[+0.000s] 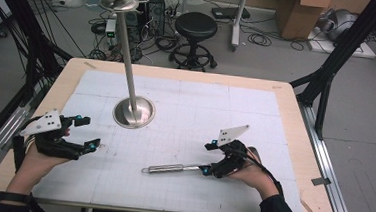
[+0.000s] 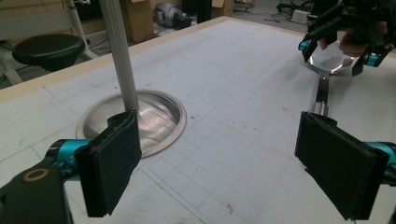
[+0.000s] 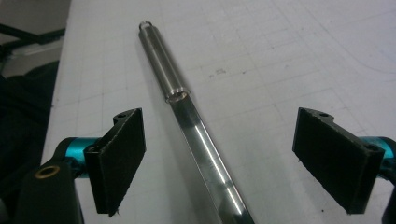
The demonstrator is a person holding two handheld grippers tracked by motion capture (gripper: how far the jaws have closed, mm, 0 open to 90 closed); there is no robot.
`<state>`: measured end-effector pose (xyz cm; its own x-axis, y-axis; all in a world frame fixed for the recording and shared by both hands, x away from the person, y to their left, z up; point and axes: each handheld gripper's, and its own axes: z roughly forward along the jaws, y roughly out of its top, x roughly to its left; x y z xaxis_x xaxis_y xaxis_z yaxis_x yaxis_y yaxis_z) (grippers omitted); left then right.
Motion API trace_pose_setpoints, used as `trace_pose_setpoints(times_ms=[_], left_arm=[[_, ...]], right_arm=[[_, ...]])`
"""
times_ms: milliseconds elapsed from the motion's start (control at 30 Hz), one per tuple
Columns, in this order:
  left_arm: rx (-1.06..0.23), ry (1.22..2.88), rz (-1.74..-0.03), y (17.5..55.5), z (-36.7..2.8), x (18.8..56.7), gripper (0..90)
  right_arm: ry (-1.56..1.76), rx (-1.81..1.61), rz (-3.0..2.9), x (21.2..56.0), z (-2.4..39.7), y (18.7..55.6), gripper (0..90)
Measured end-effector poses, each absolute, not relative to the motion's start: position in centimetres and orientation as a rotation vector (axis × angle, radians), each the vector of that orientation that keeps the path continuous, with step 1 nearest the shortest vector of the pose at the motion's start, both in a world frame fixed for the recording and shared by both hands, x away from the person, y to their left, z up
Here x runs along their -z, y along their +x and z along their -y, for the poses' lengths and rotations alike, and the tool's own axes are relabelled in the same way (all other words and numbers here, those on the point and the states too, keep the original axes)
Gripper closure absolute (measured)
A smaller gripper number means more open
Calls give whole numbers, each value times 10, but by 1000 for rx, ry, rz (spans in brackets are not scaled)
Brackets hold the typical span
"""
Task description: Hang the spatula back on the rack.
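Counter (image 1: 67, 85): wooden, covered by a white gridded mat (image 1: 185, 116).
Ladle (image 1: 171, 169): flat on the mat, handle between right gripper (image 1: 211, 159) jaws.
Right gripper: wide, not clamping.
Left gripper (image 1: 87, 132): wide, empty, near stand (image 1: 133, 111).

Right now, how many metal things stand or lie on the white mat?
2: the metal stand at the mat's far left, and the ladle lying near the right gripper.

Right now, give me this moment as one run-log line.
left tool: open, empty, near stand base | right tool: open, astride ladle, not gripping | ladle: flat on mat
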<state>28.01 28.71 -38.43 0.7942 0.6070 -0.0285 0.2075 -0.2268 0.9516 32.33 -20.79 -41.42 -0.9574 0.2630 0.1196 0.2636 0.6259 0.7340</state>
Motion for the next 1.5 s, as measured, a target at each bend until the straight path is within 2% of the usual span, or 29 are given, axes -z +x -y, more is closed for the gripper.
trace_pose_setpoints(times_ms=[400,767,1067,1167,1500], left_arm=[[-398,1806,-625,281,-285,385,147],[-397,1807,-632,281,-285,386,148],[-393,1817,-626,282,-283,387,149],[-389,1818,-627,281,-283,387,150],[-393,1827,-623,281,-282,387,150]], right_arm=[[-392,1131,2924,426,197,321,265],[-381,1025,2958,433,193,323,457],[-349,987,3014,431,191,321,548],[-317,960,3024,430,188,320,628],[-332,936,3022,429,187,319,644]])
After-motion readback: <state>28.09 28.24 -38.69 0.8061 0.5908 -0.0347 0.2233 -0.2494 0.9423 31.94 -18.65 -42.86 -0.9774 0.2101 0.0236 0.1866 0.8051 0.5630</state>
